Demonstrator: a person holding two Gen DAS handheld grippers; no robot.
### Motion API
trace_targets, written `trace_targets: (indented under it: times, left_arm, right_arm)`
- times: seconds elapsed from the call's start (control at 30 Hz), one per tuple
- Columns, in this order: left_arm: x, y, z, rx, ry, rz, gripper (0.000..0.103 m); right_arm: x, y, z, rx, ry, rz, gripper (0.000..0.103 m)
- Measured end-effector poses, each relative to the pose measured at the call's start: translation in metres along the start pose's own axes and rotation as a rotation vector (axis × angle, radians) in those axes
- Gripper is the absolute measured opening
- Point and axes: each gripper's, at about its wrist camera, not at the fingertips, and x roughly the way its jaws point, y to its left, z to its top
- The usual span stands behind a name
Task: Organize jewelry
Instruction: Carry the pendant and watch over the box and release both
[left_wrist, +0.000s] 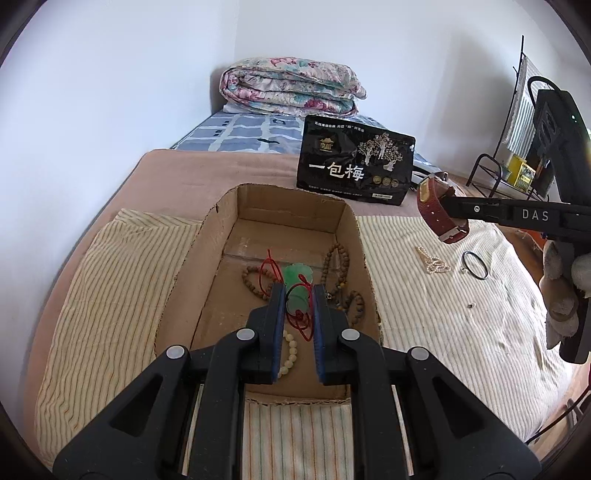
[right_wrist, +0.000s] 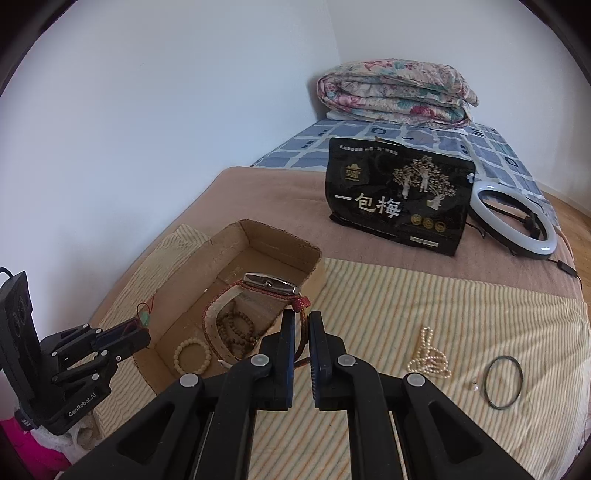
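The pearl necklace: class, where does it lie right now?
The pearl necklace lies on the striped cloth, right of the cardboard box, beside the black ring.

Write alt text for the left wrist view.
Left gripper holds a green pendant on red cord over an open cardboard box of bead bracelets; right gripper carries a red-strapped watch toward it.
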Motion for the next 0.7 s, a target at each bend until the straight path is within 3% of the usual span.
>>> trace_targets:
  times: [0.7]
  left_arm:
    - [0.016,0.022,-0.008,-0.014,0.029,0.012,0.012]
  right_arm:
    - [0.072,0.029,0.024,-0.003,0.057,0.042,0.005]
